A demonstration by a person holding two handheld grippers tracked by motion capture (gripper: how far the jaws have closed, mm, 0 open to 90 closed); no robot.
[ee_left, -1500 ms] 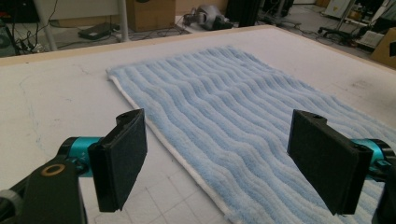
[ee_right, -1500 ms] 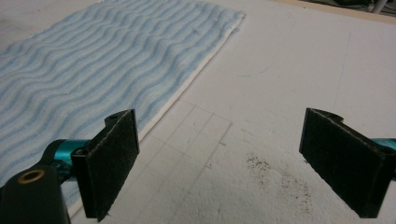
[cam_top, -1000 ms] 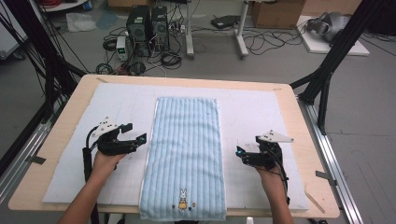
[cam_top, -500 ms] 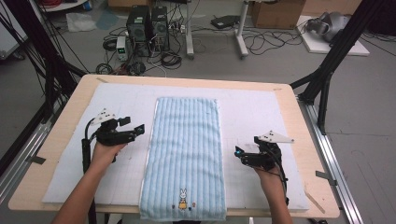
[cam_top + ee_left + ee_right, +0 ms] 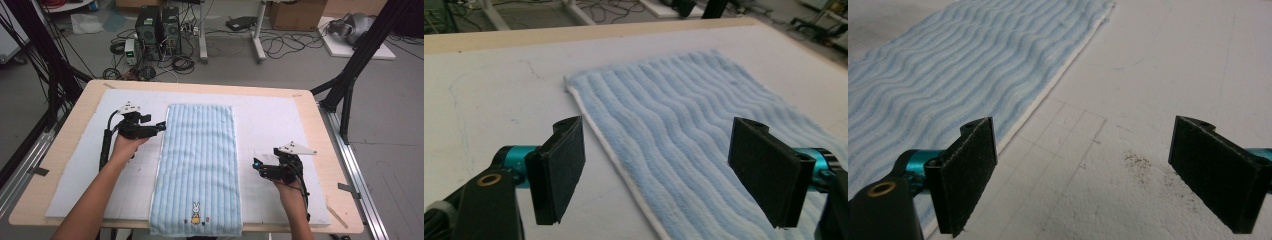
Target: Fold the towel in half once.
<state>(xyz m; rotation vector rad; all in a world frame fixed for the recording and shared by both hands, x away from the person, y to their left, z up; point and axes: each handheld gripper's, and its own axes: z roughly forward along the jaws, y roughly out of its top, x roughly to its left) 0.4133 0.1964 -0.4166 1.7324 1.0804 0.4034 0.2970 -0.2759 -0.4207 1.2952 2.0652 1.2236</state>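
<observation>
Left hand-held gripper (image 5: 161,125): jaws wide but just closing a little, nothing between them; tip at the towel's left edge near the far corner, likely to pinch that hem.
Towel (image 5: 198,165): one, light blue, flat lengthwise mid-counter (image 5: 320,125) on the white mat (image 5: 270,120).
Right hand-held gripper (image 5: 256,164): jaws apart, empty, just right of the towel.
Count: two grippers, one towel.

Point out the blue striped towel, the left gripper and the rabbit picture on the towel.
blue striped towel (image 5: 200,150): high view, middle of its ribbed surface.
left gripper (image 5: 163,125): high view, between its fingertips at the towel's edge.
rabbit picture (image 5: 195,213): high view, the embroidered figure.
</observation>
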